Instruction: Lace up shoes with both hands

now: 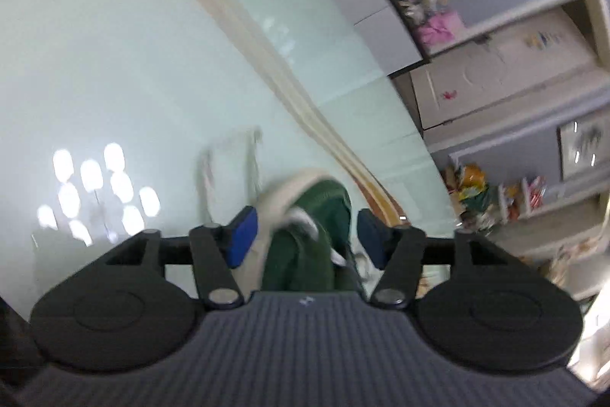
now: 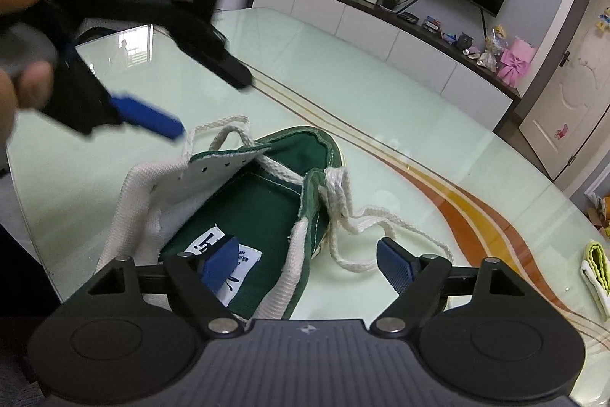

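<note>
Both grippers, left and right, are holding fingers spread, gripping nothing. We are seeing the green shoe on the glass worktop, mid-frame. Loose lace risks slipping or snagging if pinched off-centre.

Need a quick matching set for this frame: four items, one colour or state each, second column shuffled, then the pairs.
1. shoe
2. lace
3. right gripper
4. gift bow

a. pink
b. open, holding nothing
c. green canvas
d. white, loose on the table

Pairs: 1-c, 2-d, 3-b, 4-a
</note>
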### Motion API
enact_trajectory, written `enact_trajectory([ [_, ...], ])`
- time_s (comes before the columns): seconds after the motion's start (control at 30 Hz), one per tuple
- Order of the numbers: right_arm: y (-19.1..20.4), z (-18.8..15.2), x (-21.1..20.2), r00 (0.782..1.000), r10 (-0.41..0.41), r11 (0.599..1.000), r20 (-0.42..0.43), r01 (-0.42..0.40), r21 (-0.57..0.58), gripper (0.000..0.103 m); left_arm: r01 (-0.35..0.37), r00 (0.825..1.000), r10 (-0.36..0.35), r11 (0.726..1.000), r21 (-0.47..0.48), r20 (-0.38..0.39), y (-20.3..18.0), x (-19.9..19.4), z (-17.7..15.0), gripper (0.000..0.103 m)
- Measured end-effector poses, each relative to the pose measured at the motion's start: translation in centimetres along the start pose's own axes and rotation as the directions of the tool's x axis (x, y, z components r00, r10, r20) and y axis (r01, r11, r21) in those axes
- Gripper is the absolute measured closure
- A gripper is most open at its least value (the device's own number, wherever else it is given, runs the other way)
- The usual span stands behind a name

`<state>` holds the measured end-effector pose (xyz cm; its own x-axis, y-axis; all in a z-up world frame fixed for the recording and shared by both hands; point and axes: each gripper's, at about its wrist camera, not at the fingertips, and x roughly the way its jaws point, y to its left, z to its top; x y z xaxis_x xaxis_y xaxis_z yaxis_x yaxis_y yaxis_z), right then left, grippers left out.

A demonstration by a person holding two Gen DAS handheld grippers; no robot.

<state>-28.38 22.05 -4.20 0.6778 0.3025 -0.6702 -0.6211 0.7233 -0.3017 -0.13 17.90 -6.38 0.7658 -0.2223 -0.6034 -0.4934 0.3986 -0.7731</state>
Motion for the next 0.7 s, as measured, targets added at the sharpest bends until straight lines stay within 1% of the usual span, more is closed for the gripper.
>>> enact_trajectory([
  [0.07, 0.0, 0.0, -0.1, 1.0, -0.002, 1.0, 0.002, 0.002, -0.006, 0.021, -0.011, 1.0, 0.01, 0.999, -0.051, -0.011, 0.4, 1.3, -0.1, 0.042],
  [0.2, 0.1, 0.0, -0.2, 1.0, -0.007, 1.0, 0.003, 0.007, -0.004, 0.021, -0.013, 1.0, 0.015, 0.998, -0.054, 0.024, -0.6, 2.5, -0.2, 0.042],
  [0.27, 0.1, 0.0, -0.1, 1.0, -0.009, 1.0, 0.0, 0.009, 0.004, 0.021, -0.005, 1.0, 0.007, 0.998, -0.058, 0.027, -1.1, 3.1, -0.4, 0.042],
  [0.33, 0.1, 0.0, -0.1, 1.0, -0.01, 1.0, -0.002, 0.01, 0.007, 0.021, -0.008, 0.999, 0.01, 0.999, -0.045, 0.048, -1.1, 2.8, -0.9, 0.042],
  [0.4, 0.1, 0.0, -0.1, 1.0, -0.01, 1.0, -0.002, 0.01, 0.004, 0.02, 0.001, 0.999, 0.002, 0.998, -0.059, 0.051, -1.0, 2.2, -0.7, 0.043],
  [0.5, 0.1, 0.0, 0.0, 1.0, -0.013, 1.0, -0.002, 0.013, 0.0, 0.02, 0.035, 0.998, -0.031, 0.995, -0.091, 0.05, -1.1, 1.0, -1.0, 0.043],
  [0.53, 0.1, 0.0, 0.0, 1.0, -0.014, 1.0, -0.003, 0.014, -0.001, 0.019, 0.058, 0.997, -0.053, 0.994, -0.095, 0.05, -1.4, 0.4, -1.2, 0.043],
  [0.57, 0.1, 0.0, 0.1, 1.0, -0.016, 1.0, -0.003, 0.016, -0.001, 0.019, 0.066, 0.997, -0.061, 0.993, -0.094, 0.05, -1.6, 0.1, -1.3, 0.043],
  [0.63, 0.1, 0.0, 0.2, 1.0, -0.019, 1.0, -0.003, 0.019, -0.001, 0.018, 0.081, 0.996, -0.077, 0.994, -0.08, 0.044, -2.2, 0.3, -1.5, 0.043],
  [0.7, 0.1, -0.1, 0.3, 1.0, -0.02, 1.0, -0.003, 0.02, -0.001, 0.018, 0.078, 0.996, -0.075, 0.993, -0.093, 0.038, -2.4, 0.7, -1.4, 0.043],
])
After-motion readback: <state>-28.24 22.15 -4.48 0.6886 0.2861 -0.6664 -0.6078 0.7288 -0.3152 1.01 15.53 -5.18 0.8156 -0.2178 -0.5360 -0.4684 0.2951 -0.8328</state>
